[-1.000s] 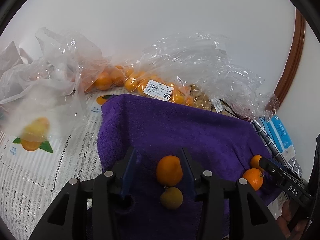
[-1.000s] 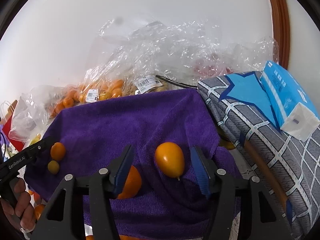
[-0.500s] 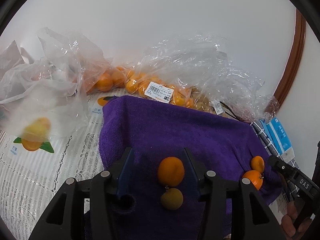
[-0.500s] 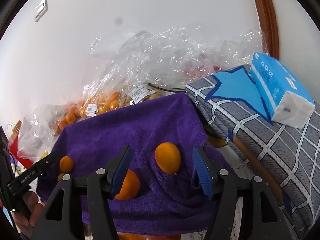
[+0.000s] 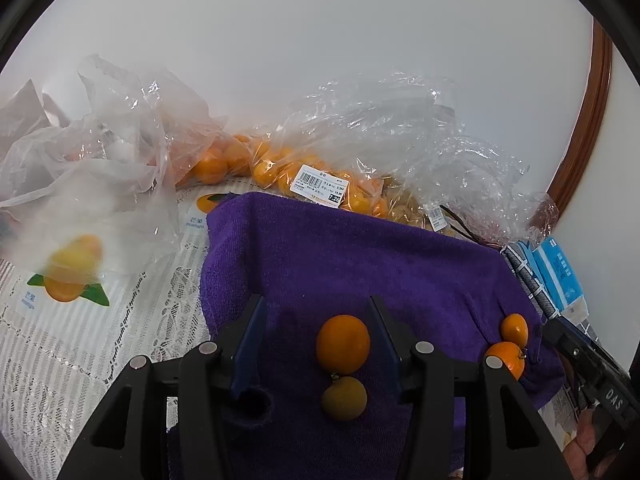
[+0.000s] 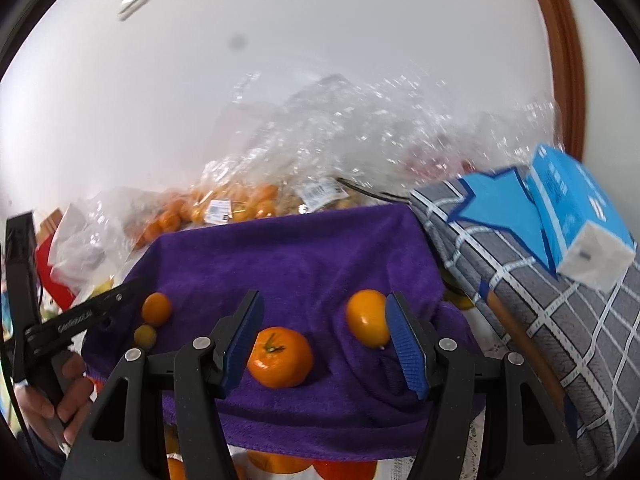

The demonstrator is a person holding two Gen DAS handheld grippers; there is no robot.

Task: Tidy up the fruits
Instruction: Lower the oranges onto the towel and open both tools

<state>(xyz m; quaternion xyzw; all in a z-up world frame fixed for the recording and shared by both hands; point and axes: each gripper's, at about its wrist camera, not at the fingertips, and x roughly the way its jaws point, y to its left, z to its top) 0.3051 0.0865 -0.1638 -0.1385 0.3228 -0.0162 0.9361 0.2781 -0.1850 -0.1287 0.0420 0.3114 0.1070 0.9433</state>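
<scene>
A purple towel [image 5: 340, 256] carries the loose fruit. My left gripper [image 5: 316, 344] is open, its jaws still easing apart. Between them lie a round orange [image 5: 343, 344] and a small yellow-green fruit [image 5: 344, 398], the orange close to the right finger, neither one pressed. My right gripper [image 6: 324, 340] is open over the towel [image 6: 288, 256]. A stemmed tangerine [image 6: 280, 358] lies between its fingers and an oval yellow-orange fruit [image 6: 367, 317] sits against the inside of the right finger. Each view shows the other gripper at its edge.
Clear plastic bags of oranges [image 5: 280, 168] crowd the wall behind the towel. A crumpled bag [image 5: 84, 200] lies left on a lace cloth [image 5: 80, 340]. A grey checked cushion [image 6: 560, 320] with a blue tissue pack [image 6: 576, 232] borders the right. A hand [image 6: 68, 384] holds the left gripper.
The left gripper's jaws have widened a little around the orange. The right gripper has shifted and lifted slightly, so the tangerine and the oval fruit now sit further right between its fingers.
</scene>
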